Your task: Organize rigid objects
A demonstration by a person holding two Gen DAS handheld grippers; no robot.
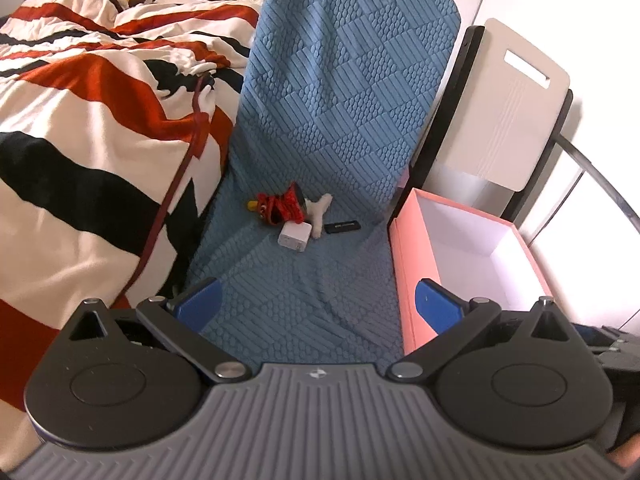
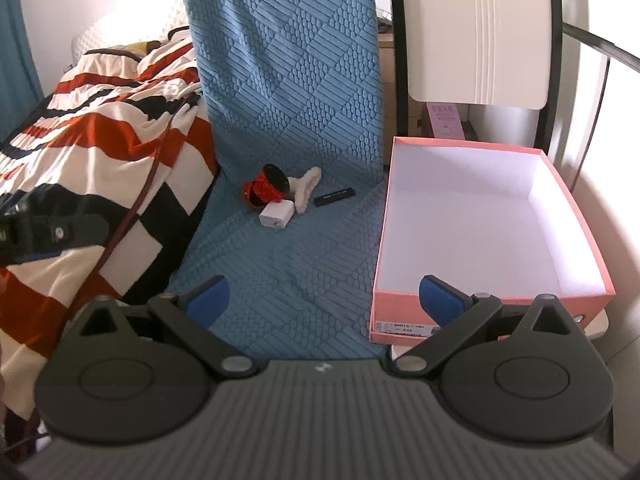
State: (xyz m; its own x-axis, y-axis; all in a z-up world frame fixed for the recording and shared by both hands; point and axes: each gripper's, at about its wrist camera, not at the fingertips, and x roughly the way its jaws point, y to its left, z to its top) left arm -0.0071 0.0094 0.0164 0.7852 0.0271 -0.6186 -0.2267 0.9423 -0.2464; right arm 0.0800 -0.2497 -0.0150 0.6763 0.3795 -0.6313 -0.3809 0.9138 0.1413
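Blue mat [image 2: 304,240] carries charger [image 2: 275,213], black stick [image 2: 334,197]

Both views are being lit by bright daylight, with the wall [image 1: 600,20] at the right being washed out to white. Straight lines are being bowed toward the frame edges by fisheye distortion, and the striped blanket [image 1: 80,120] is being rendered slightly soft.

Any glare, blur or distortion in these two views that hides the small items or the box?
Left wrist: window glare washes out the right edge beside the pink box; items are sharp. Right wrist: fisheye bends the chair frame, the striped blanket looks soft; box interior is evenly lit.
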